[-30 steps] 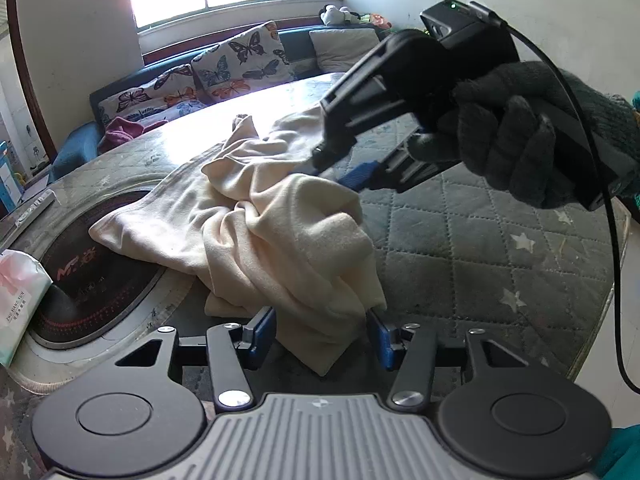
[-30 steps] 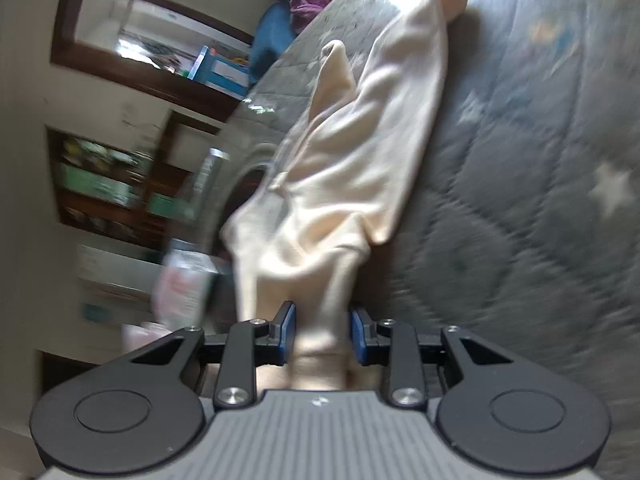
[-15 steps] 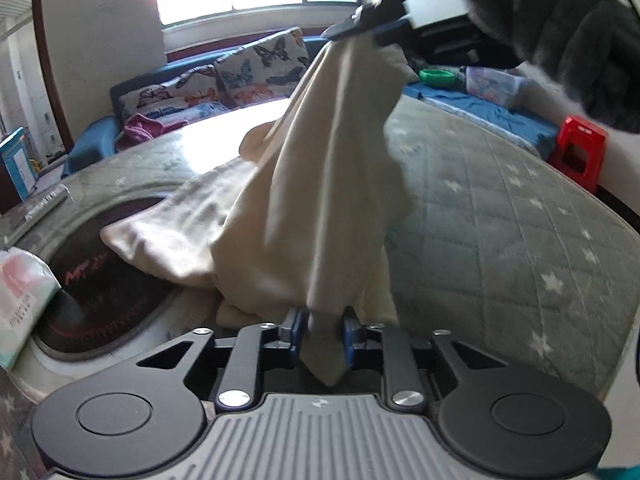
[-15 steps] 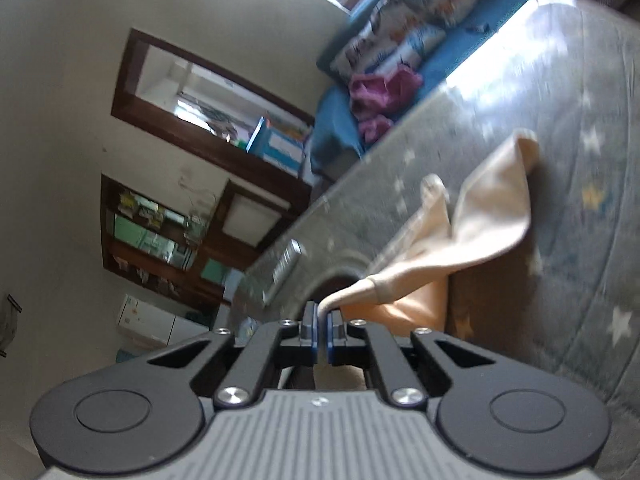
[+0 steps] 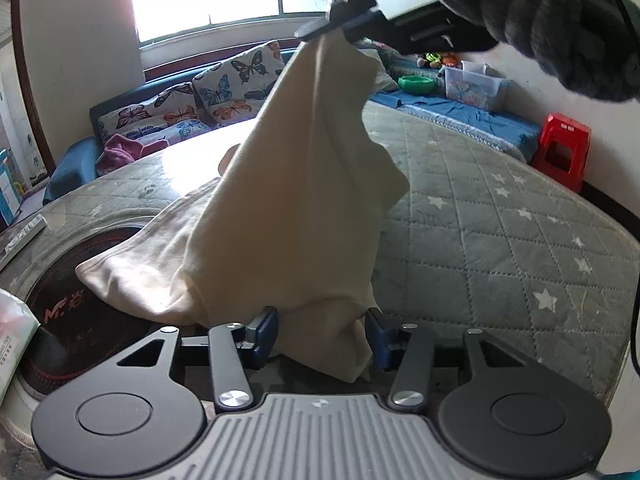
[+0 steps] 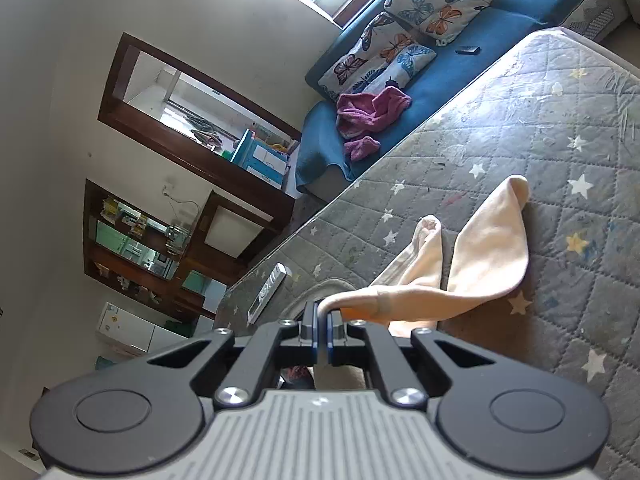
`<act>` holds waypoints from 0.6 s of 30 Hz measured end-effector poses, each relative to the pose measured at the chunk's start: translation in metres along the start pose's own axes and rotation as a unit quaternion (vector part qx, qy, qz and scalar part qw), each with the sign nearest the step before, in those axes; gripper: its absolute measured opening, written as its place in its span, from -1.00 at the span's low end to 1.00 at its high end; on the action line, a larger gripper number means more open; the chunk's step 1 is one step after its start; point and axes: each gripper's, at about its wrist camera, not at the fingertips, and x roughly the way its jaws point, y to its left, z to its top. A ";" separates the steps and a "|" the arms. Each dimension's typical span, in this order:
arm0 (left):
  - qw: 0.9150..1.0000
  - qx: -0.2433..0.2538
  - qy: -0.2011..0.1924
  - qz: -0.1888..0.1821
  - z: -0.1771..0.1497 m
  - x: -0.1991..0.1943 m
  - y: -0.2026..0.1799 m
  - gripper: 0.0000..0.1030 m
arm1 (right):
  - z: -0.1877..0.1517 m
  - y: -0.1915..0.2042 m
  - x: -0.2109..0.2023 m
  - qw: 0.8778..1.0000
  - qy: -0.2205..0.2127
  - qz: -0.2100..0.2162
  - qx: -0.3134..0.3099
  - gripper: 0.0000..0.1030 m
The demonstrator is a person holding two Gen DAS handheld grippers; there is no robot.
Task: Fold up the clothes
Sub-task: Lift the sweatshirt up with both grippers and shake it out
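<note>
A cream garment (image 5: pixel 288 208) hangs in a tall drape over the grey quilted table (image 5: pixel 500 248). My right gripper (image 6: pixel 322 326) is shut on its top edge and holds it high; it shows at the top of the left wrist view (image 5: pixel 340 24). The cloth (image 6: pixel 484 256) trails from the jaws down to the table. My left gripper (image 5: pixel 322 332) is open, its jaws wide apart on either side of the garment's lower corner, not pinching it.
A dark round cooktop (image 5: pixel 80 312) is set in the table under the garment's left part. A tissue pack (image 5: pixel 12 340) and a remote (image 6: pixel 272 284) lie near the left edge. A blue sofa (image 6: pixel 440 80) with butterfly pillows stands behind. A red stool (image 5: pixel 564 148) stands at right.
My left gripper opened and let go of the lower corner it pinched half a second ago. My right gripper stayed shut on the top edge and kept it raised.
</note>
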 end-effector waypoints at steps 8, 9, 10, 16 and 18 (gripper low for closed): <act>1.000 -0.003 -0.008 0.021 0.026 0.008 0.036 -0.93 | 0.023 0.010 0.010 0.999 -0.010 -0.032 -0.003 -0.93; 0.999 -0.011 -0.013 0.033 0.035 0.007 0.050 -0.94 | 0.029 0.014 0.013 0.999 -0.014 -0.032 -0.002 -0.93; 0.999 -0.019 -0.019 0.047 0.045 0.006 0.064 -0.94 | 0.037 0.018 0.016 0.999 -0.018 -0.031 -0.001 -0.93; 0.982 -0.043 -0.101 0.154 0.138 -0.039 0.146 -0.95 | 0.076 0.075 0.019 0.996 -0.083 0.006 -0.044 -0.93; 0.973 -0.040 -0.144 0.178 0.163 -0.067 0.160 -0.95 | 0.084 0.098 0.009 0.992 -0.105 0.023 -0.069 -0.93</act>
